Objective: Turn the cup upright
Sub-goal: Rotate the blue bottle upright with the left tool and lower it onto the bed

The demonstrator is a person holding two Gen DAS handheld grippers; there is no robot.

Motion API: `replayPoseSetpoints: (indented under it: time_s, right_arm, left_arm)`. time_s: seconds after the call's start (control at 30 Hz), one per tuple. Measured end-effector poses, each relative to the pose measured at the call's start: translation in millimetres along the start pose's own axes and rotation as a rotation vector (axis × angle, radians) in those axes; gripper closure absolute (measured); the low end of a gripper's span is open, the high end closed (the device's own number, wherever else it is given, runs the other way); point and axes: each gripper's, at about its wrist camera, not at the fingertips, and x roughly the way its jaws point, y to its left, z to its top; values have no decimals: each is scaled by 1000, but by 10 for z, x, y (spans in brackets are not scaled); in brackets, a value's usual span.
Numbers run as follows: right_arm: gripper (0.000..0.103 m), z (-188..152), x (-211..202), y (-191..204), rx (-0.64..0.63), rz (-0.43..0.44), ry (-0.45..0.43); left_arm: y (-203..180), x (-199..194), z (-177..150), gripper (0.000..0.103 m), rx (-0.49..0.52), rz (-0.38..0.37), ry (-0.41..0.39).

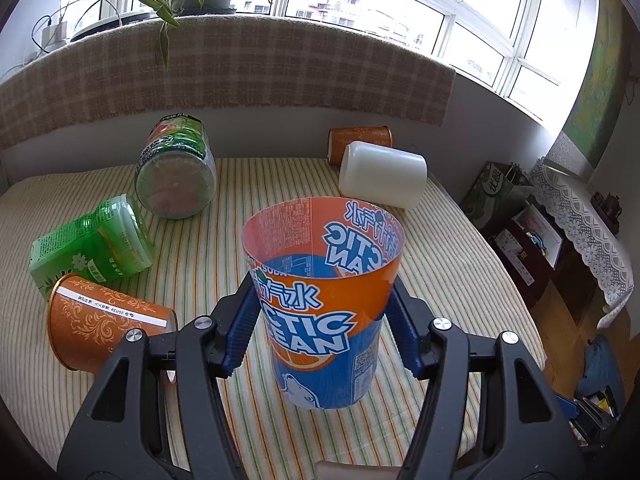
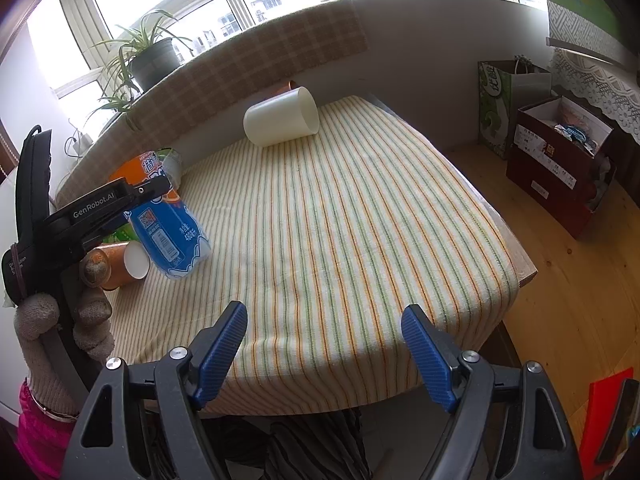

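Note:
An orange and blue "Arctic Ocean" cup [image 1: 324, 312] stands mouth up between the blue pads of my left gripper [image 1: 322, 320], which is shut on it. In the right wrist view the same cup [image 2: 170, 224] hangs tilted, its base just above the striped cloth, held by the left gripper [image 2: 132, 196]. A white cup [image 1: 382, 179] lies on its side at the back; it also shows in the right wrist view [image 2: 280, 118]. My right gripper [image 2: 324, 348] is open and empty over the table's front edge.
Two orange paper cups [image 1: 100, 326] [image 1: 360, 138] lie on their sides. A glass jar [image 1: 178, 174] and a green container [image 1: 90, 242] lie at the left. The striped cloth table [image 2: 340, 220] meets a plaid-covered ledge. Bags and boxes [image 2: 560, 160] stand on the floor to the right.

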Motion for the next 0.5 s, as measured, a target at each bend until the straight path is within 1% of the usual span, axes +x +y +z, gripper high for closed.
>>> replayPoseSetpoints:
  time_s: [0.07, 0.27, 0.5]
  right_arm:
    - [21, 8, -1, 16, -3, 2, -1]
    - [21, 8, -9, 57, -9, 3, -1]
    - [21, 8, -18, 82, -11, -1, -3]
  left_arm:
    - [-24, -16, -19, 41, 15, -2, 0]
    - [-43, -59, -70, 41, 17, -25, 14]
    - [-38, -64, -137, 38, 14, -54, 45]
